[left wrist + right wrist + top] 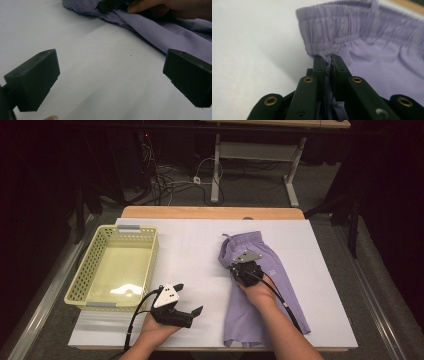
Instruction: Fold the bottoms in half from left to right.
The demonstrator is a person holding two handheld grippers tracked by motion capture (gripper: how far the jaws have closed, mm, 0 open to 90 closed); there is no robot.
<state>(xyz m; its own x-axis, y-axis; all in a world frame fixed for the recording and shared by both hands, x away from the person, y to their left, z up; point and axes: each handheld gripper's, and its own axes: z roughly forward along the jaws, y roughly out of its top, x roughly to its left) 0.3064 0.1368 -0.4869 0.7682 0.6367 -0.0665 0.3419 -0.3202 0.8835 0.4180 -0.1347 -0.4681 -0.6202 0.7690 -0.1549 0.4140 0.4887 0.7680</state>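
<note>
Purple shorts [265, 285] lie folded lengthwise on the right half of my white bench [200, 270], hem end nearest me, elastic waistband at the far end. Closest to me, my left tool [187, 300] rests low over the bare bench left of the shorts, its jaws spread wide with nothing between them; in the left gripper view the cloth's edge [150, 27] lies beyond the jaw tips. Farther out, my right tool [240, 268] sits on the shorts near the waistband. In the right gripper view its jaws are pressed together, pinching a fold of the fabric [362, 45] just below the gathered waistband. Off to the far left stands a yellow basket [82, 280], well apart from the shorts.
</note>
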